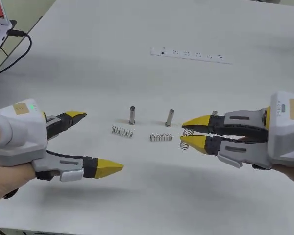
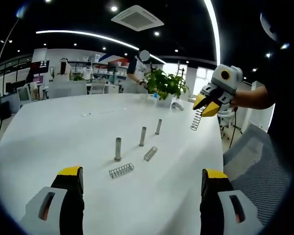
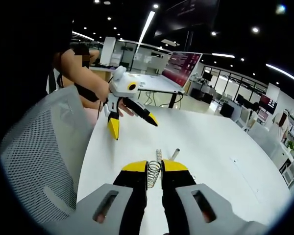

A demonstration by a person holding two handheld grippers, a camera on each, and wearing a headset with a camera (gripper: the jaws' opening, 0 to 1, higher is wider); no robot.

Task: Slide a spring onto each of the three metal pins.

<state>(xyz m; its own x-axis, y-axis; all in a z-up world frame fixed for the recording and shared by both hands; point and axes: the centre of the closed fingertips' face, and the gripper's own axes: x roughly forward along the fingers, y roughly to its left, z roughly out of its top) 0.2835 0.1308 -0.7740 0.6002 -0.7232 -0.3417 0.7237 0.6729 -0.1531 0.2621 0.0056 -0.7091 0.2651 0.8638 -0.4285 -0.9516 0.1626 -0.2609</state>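
Thin silvery spring (image 1: pixel 185 139) in right claw (image 1: pixel 183 133)

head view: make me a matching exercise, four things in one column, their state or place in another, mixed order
Things:
1 left claw
2 right claw
3 pins
4 power strip

States:
a shut on a spring
b lying flat, farthest back
c open, empty
d standing upright

Pairs: 1-c, 2-a, 3-d, 4-b
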